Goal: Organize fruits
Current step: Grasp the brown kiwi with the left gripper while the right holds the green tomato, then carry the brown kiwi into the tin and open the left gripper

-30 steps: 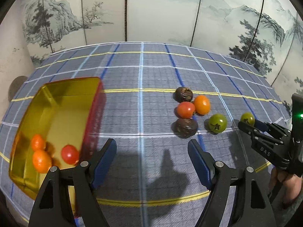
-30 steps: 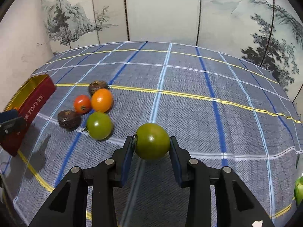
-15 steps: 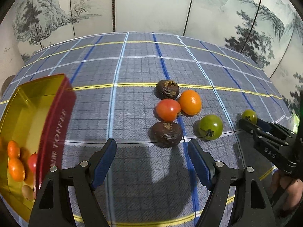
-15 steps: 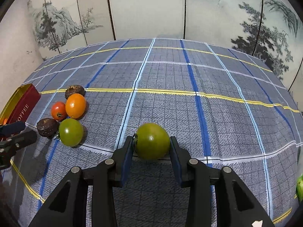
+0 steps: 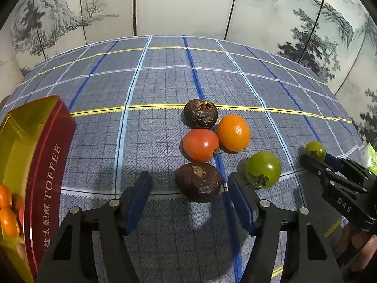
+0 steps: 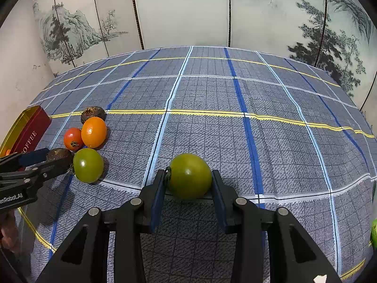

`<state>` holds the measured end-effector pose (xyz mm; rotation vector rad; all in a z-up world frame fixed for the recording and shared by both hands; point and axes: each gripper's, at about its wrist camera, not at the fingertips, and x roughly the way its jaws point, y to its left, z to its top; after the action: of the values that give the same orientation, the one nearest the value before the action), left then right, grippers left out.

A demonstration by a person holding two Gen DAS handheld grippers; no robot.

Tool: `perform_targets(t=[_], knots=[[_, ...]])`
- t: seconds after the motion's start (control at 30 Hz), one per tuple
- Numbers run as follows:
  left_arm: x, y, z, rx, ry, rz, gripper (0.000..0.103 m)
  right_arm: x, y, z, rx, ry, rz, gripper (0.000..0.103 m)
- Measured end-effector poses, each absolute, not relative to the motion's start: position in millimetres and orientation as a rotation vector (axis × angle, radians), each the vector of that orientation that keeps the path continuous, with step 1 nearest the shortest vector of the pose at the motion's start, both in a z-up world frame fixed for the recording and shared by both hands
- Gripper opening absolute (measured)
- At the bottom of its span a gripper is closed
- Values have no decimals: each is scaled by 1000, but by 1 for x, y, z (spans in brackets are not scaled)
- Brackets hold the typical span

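Note:
My left gripper [image 5: 189, 193] is open, its fingers either side of the near brown fruit [image 5: 198, 182], just short of it. Beyond lie a red tomato [image 5: 200, 144], an orange fruit [image 5: 233, 132], a second brown fruit [image 5: 200, 113] and a green tomato [image 5: 263, 169]. My right gripper [image 6: 188, 188] is shut on another green tomato [image 6: 190, 176], held above the cloth; it also shows in the left wrist view [image 5: 314, 151]. The red toffee tin [image 5: 44, 172] at the left holds orange and red fruits [image 5: 8, 214].
A blue checked cloth [image 6: 212, 99] covers the table, with painted screen panels [image 6: 183, 9] behind. The fruit cluster [image 6: 88, 141] and tin [image 6: 28, 129] sit at the left in the right wrist view. A green object [image 6: 373, 231] shows at the right edge.
My left gripper has moved right from over the tin and forward to the fruit cluster, bracketing the near brown fruit. My right gripper still holds its green tomato and has shifted slightly.

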<state>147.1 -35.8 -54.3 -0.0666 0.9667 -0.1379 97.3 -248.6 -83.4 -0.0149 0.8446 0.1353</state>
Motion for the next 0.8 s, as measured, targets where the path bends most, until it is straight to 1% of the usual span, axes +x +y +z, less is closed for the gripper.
perform_targets(t=[0.03,0.1,0.27,0.8], knots=[[148,-36,-56,-68,970,-140,60,97,-249,-83,-14,845,136,35],[149,-35,-57,-69,970,-141,56,98,-249,-84,-11,846,137,36],[147,-36,-56,-83,972,-175,42,98,-249,-84,-11,846,136,36],[122,-16,-44,-77,963,-121,41,98,-250,-84,-15,847,134,36]])
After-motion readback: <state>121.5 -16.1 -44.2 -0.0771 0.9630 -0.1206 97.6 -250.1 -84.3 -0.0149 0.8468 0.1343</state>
